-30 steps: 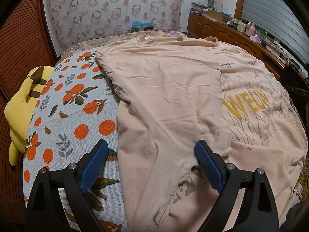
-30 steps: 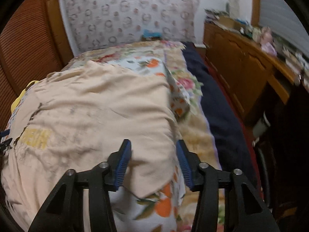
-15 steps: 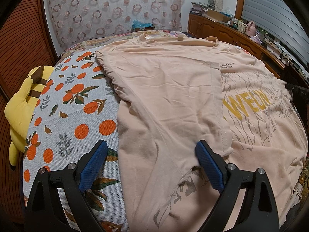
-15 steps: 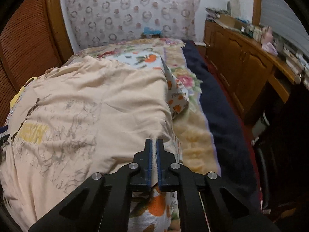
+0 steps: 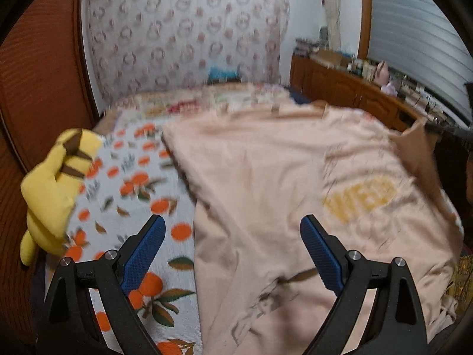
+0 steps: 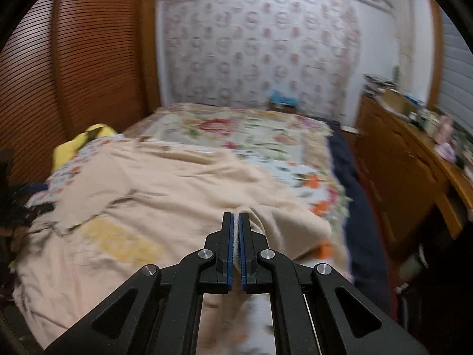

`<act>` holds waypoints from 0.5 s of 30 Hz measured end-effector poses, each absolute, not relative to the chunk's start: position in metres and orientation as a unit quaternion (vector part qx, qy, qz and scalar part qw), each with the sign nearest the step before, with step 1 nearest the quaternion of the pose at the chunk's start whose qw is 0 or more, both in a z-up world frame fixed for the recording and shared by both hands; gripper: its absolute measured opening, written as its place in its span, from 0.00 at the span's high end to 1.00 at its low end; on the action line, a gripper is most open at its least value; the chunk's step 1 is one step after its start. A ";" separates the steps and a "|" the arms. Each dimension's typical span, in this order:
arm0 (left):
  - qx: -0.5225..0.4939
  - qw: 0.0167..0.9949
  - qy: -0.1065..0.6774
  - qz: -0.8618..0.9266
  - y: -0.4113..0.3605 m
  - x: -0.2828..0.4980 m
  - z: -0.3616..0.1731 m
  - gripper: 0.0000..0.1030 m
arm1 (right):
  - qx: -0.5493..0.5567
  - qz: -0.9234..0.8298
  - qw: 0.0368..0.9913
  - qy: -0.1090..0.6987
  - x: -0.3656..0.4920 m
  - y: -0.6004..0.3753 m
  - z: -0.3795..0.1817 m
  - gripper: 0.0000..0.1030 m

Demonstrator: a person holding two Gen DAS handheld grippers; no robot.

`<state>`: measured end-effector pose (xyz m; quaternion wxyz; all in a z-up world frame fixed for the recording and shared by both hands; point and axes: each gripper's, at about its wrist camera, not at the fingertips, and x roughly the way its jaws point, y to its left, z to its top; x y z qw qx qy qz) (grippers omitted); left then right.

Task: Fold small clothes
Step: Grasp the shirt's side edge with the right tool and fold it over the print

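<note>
A peach T-shirt with yellow lettering lies spread on the bed, its left side folded over the middle. My left gripper hovers open above the shirt's near left edge, nothing between its blue pads. In the right wrist view my right gripper is shut on the shirt's right edge, and the pinched cloth rises off the bed. From the left wrist view that lifted edge stands up at the far right.
The bed carries an orange-print sheet and a floral quilt. A yellow plush toy lies at the left edge by the wooden slatted wall. A wooden sideboard with clutter runs along the right, past a dark blanket.
My right gripper closed on the shirt's right edge and lifted it up and inward. The left gripper rose a little, staying open.
</note>
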<state>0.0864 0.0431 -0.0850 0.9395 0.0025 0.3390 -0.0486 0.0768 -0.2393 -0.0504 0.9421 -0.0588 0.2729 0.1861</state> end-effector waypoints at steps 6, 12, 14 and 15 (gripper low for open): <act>0.002 0.950 0.303 -0.076 0.025 0.072 -0.060 0.09 | -0.077 0.219 0.926 0.297 0.062 -0.211 -0.073 0.95; 0.017 0.950 0.292 -0.108 -0.003 0.065 -0.054 0.09 | -0.073 0.202 0.933 0.288 0.058 -0.231 -0.067 0.60; 0.017 0.950 0.290 -0.115 -0.007 0.063 -0.054 0.09 | -0.072 0.184 0.936 0.293 0.056 -0.242 -0.069 0.59; 0.016 0.950 0.289 -0.118 -0.010 0.061 -0.054 0.09 | -0.069 0.177 0.936 0.298 0.056 -0.245 -0.071 0.59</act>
